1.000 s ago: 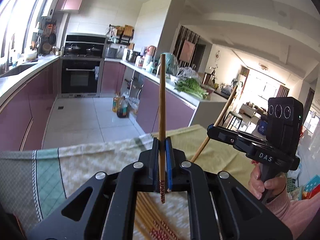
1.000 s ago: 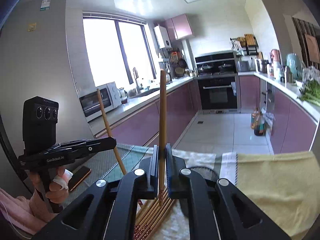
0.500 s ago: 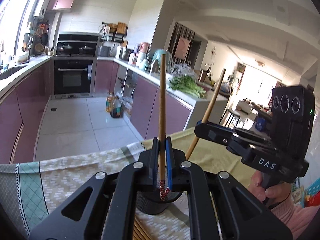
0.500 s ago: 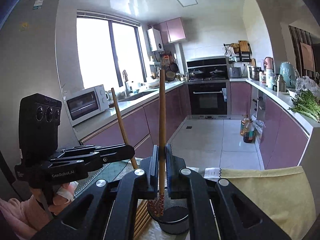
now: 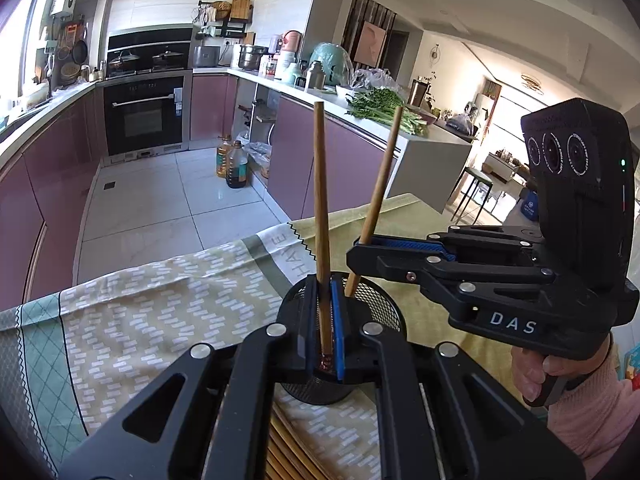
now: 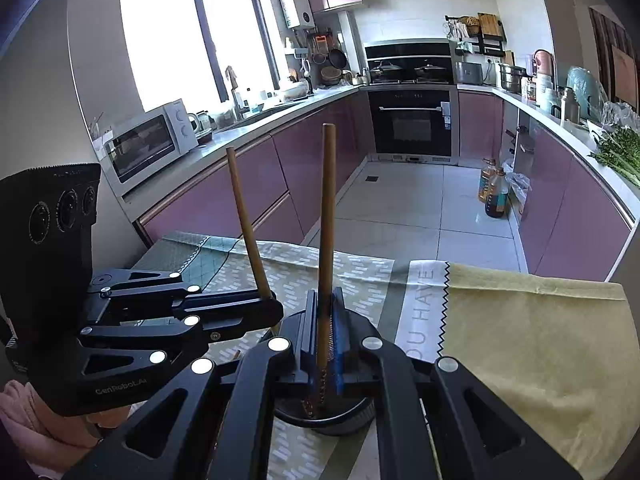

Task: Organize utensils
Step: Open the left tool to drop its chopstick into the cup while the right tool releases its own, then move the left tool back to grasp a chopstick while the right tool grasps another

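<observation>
My left gripper [image 5: 325,320] is shut on a wooden chopstick [image 5: 320,208] held upright, its patterned lower end over the black mesh holder [image 5: 380,304]. My right gripper [image 6: 326,336] is shut on a second upright chopstick [image 6: 327,216] above the same holder [image 6: 352,412]. In the left wrist view the right gripper [image 5: 360,250] comes in from the right with its chopstick [image 5: 380,184] tilted, lower tip inside the holder's rim. In the right wrist view the left gripper [image 6: 272,308] comes in from the left with its chopstick [image 6: 246,224].
Several more chopsticks [image 5: 288,452] lie on the patterned tablecloth [image 5: 160,312] just in front of the holder. A yellow-green cloth [image 6: 520,340] covers the table's right part. The table's far edge [image 5: 180,256] drops to the kitchen floor.
Both grippers have tilted down and come together over the mesh holder, which has come into view beneath them. The two chopstick ends now sit at its mouth.
</observation>
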Available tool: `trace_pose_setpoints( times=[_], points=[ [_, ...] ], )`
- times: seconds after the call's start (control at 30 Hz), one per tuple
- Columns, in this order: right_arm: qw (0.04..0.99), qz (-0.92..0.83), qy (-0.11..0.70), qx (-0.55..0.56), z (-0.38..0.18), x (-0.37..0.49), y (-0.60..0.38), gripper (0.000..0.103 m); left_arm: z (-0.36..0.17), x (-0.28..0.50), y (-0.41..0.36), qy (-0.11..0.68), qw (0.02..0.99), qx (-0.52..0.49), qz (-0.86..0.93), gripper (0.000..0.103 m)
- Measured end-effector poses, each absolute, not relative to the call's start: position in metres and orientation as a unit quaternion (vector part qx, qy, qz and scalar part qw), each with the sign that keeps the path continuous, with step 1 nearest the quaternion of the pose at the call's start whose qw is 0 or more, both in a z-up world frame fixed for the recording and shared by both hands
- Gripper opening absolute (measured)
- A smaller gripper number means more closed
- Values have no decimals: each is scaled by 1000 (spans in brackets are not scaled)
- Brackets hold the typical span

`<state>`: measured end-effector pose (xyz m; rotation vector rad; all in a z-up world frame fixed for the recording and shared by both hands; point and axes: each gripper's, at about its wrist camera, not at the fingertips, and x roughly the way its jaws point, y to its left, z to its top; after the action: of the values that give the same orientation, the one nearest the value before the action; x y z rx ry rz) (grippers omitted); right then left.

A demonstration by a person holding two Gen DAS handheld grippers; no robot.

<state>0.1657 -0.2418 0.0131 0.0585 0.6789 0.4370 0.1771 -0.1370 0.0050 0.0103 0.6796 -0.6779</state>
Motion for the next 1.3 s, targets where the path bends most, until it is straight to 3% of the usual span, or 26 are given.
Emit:
trace_pose_setpoints(
  times=[0.13,0.2,0.23,0.3,0.43,0.53,0.7,0.97,1.3],
  points=[
    [922,197,331,33,10,175,-239,9,5,183,-140,327,890,12,-318,14],
    [923,192,332,37,8,179,-239,11,7,182,-139,323,895,10,-308,32],
    [924,187,330,38,8,179,-239,18,8,181,-136,318,898,10,-303,34],
    [928,178,324,43,6,178,-241,28,11,176,-129,311,904,8,-294,36],
    [936,174,302,47,10,162,-244,31,17,163,-108,292,917,3,-270,40],
    [941,186,281,38,18,141,-242,38,19,150,-88,279,926,7,-254,49],
    [935,229,271,17,19,101,-231,44,2,130,-57,300,925,16,-233,50],
    [899,267,346,11,-30,84,-198,44,-56,112,-28,375,902,18,-213,50],
    [870,252,422,34,-84,95,-181,38,-102,95,-37,426,876,25,-227,49]
  ],
)
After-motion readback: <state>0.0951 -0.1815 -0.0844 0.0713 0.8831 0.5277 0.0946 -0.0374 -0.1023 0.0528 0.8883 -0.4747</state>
